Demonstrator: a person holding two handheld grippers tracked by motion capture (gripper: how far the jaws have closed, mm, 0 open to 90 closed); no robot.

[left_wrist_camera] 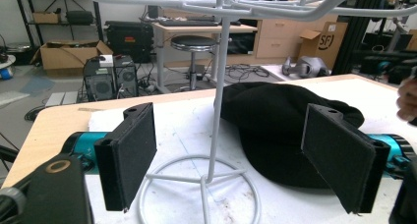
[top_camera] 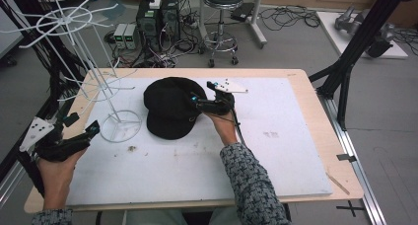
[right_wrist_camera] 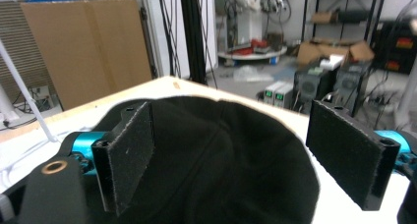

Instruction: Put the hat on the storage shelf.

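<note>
Currently on the white mat [top_camera: 276, 156]: one black cap [top_camera: 170, 109], lying flat at centre, just right of the white wire rack [top_camera: 101, 82] at the far left. My right gripper [top_camera: 197, 100] sits at the cap's right edge, jaws wide with the crown between them, unpinched; my left gripper [top_camera: 93, 129] rests near left, jaws wide and empty, facing the rack's base. Step in hand, I judge: reaching to grasp; next calls for closing on the fabric, then lifting toward the rack.

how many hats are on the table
1: a black cap lying on the white mat, just right of the wire rack's base ring, with the right gripper at its edge.
</note>
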